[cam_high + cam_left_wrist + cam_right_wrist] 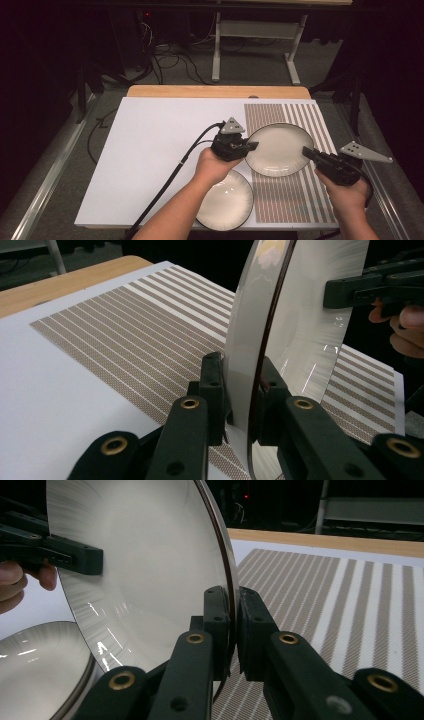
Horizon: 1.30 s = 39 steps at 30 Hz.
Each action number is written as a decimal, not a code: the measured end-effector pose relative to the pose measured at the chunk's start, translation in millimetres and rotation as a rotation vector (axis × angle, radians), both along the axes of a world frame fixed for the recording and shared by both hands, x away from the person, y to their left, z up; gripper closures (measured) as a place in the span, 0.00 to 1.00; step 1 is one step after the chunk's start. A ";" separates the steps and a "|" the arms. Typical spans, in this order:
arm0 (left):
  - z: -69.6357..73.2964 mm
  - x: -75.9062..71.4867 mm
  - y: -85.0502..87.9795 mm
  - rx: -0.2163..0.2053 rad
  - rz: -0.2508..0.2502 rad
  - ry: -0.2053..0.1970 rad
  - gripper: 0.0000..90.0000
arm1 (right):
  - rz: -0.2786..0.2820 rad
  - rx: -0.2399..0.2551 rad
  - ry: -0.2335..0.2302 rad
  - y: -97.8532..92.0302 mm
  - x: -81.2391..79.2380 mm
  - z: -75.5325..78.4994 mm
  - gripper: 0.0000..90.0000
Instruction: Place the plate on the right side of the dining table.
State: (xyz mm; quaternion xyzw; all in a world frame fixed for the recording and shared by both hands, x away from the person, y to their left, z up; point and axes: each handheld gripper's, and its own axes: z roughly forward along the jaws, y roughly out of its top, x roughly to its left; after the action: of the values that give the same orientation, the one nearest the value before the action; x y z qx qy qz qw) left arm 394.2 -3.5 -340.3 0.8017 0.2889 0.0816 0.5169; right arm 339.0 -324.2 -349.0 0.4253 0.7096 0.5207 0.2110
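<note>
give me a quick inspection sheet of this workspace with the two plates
surface: white board on a wooden table, striped mat at its right
job's things: held plate gripped at opposite rims over the mat; second plate lies flat near the front edge
clutter: nothing seen
grippers: left gripper shut on the held plate's left rim; right gripper shut on its right rim
cables: black cable trails from the left gripper across the board
surroundings: dark room, metal stand, loose floor wires

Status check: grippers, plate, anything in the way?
Left gripper and right gripper both shut on upper plate, opposite rims. Second plate lies beside, near left hand.
</note>
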 end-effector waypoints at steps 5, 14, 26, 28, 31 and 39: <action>-2.8 7.2 -11.9 0.007 -0.006 0.020 0.87 | -0.031 -0.003 0.002 -9.9 0.4 -3.9 0.96; -8.9 17.7 -29.9 0.048 0.004 0.035 0.86 | -0.068 -0.014 0.011 -21.1 1.6 -11.0 0.96; -26.5 33.2 -47.6 0.065 0.020 0.101 0.89 | -0.114 -0.014 0.058 -36.7 5.2 -25.5 0.97; -27.8 33.8 -48.9 0.066 0.023 0.107 0.89 | -0.116 -0.011 0.065 -38.1 6.0 -27.2 0.97; -30.8 34.7 -50.8 0.068 0.028 0.123 0.88 | -0.122 -0.015 0.073 -39.2 6.9 -29.7 0.97; -35.8 36.4 -56.0 0.090 0.026 0.141 0.88 | -0.130 -0.029 0.086 -41.3 6.1 -33.5 0.97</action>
State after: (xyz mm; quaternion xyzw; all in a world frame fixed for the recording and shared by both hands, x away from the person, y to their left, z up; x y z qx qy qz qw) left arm 430.6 -59.5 -376.1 0.8240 0.3312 0.0445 0.4576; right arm 345.2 -365.6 -382.5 0.4894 0.6964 0.4766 0.2198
